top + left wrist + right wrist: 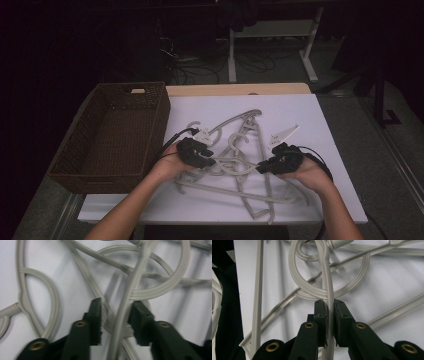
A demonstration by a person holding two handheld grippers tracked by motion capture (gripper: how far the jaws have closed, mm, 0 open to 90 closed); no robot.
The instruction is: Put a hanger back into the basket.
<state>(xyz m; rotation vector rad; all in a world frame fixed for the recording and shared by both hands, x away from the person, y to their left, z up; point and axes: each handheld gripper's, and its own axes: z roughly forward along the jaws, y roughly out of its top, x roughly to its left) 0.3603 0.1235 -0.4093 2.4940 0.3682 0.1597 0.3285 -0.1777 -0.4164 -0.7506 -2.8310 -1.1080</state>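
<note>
Right gripper [329, 305]: fingers [320, 312] closed on a thin grey hanger arm [328, 285], which runs straight up between the two pads toward a hook loop. Left gripper [115, 308]: fingers [96, 312] open, one pad on each side of another grey hanger bar [123, 312]; the bar sits nearer the right pad, contact not clear.

High view: both grippers, left [196, 152] and right [280, 160], sit over a tangled pile of grey plastic hangers [240, 165] in the middle of the white surface [320, 115]. Left gripper works the pile's left side, right gripper its right side.

Brown wicker basket [107, 177] stands on the left, beside the pile, not touching it.
</note>
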